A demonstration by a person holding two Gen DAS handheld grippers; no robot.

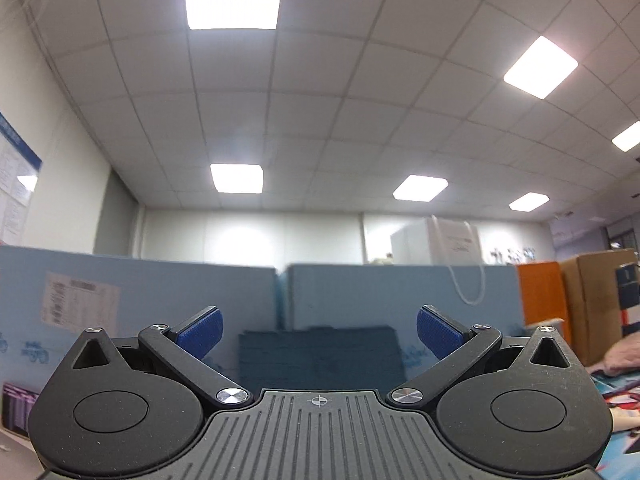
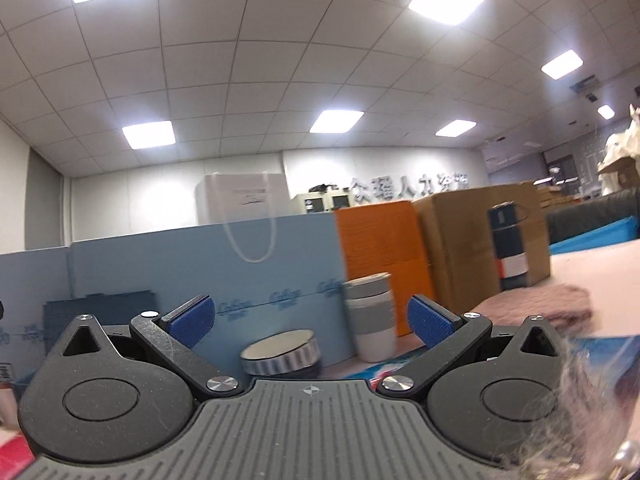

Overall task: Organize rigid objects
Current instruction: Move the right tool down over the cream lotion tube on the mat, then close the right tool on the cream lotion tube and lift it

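Note:
My left gripper is open and empty, tilted up toward the ceiling; only a dark blue block against the blue partition lies beyond its fingers. My right gripper is open and empty too. Just beyond it a round tin with a pale lid and striped side sits on the table. A grey and white banded cup stands upright behind it to the right. A dark blue can with a white and red band stands farther right against a cardboard box.
Light blue foam partitions wall off the back. An orange box and a brown cardboard box stand at the right. A pink fuzzy cloth lies on the table's right. A white paper bag hangs over the partition.

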